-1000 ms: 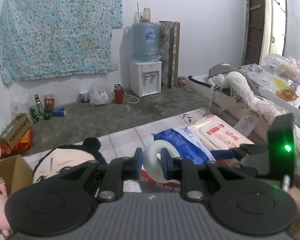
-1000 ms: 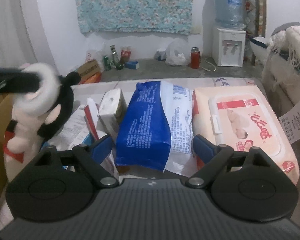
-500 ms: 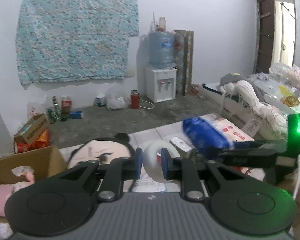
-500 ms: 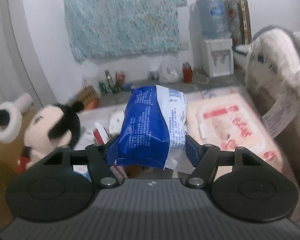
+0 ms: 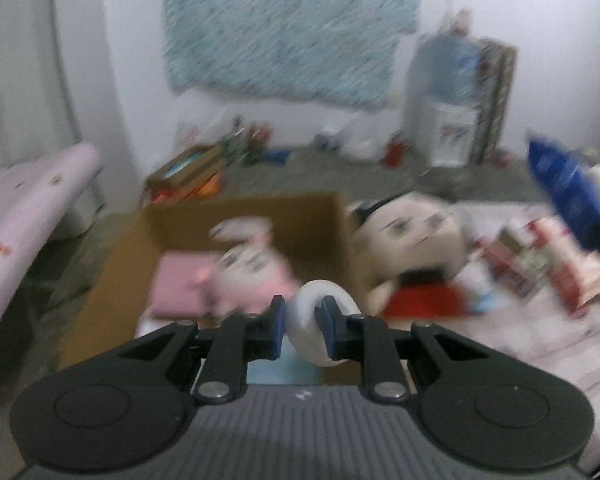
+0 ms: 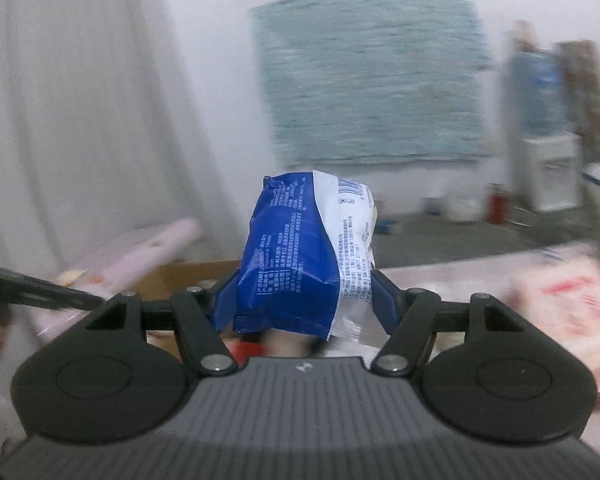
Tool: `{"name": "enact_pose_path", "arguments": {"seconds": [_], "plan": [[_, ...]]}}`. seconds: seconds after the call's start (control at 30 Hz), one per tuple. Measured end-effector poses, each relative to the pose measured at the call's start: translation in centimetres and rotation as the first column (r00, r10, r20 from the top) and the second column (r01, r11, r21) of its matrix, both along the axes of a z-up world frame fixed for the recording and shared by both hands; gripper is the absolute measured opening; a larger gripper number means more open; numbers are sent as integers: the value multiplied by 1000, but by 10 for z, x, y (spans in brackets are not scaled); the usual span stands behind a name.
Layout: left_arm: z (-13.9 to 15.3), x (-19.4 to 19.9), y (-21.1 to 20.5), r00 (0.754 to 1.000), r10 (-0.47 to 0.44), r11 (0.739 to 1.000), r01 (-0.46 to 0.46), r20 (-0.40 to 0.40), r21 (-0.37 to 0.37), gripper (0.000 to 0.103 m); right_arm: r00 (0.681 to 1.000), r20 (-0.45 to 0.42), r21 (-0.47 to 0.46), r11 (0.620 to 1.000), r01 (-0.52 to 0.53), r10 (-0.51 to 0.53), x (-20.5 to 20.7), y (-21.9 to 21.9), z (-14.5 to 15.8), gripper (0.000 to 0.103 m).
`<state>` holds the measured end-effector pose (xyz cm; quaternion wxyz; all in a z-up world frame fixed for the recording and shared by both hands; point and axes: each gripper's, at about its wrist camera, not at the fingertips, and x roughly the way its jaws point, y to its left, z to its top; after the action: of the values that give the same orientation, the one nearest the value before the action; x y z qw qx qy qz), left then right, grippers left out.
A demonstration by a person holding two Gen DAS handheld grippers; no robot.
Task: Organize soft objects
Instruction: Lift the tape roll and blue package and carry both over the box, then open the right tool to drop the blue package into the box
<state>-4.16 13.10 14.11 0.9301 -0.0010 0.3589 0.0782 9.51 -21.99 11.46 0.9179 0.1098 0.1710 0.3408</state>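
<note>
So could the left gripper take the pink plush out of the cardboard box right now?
Probably not: the left gripper is already shut on a white ring, though the pink plush lies uncovered in the open cardboard box.

1. The right gripper [image 6: 302, 296] is clamping a blue-and-white soft pack [image 6: 306, 252], holding it upright between its pads.
2. A cardboard box [image 6: 168, 278] is showing behind its left finger.
3. A black tool tip [image 6: 40, 292] is poking in from the left.
</note>
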Motion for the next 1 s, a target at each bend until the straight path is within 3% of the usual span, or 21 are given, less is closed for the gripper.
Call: {"name": "enact_pose_path", "arguments": {"seconds": [0.2,0.4,0.6,0.7,0.9,1.0], "plan": [[-35,-8,62,989,63,998,-58,-136,39,21,984,-45,-7,984,-175,175,3,79,26,66],[-73,6,105,960,83,991,-52,-267,122,21,952,-73,-96,948,-303,296,5,165,45,66],[-71,4,111,975,49,997,-36,-216,66,21,953,-126,-211,932,-296,275,21,241,46,66],[-67,0,108,983,32,998,-22,-183,57,21,936,-198,-260,906,-335,290,32,289,35,66],[-34,-27,125,992,97,995,-94,-80,36,21,879,-334,-282,853,-438,341,18,353,11,66],[-13,-46,134,991,135,990,-134,-21,50,21,835,-386,-288,808,-514,393,-3,376,1,66]]}}
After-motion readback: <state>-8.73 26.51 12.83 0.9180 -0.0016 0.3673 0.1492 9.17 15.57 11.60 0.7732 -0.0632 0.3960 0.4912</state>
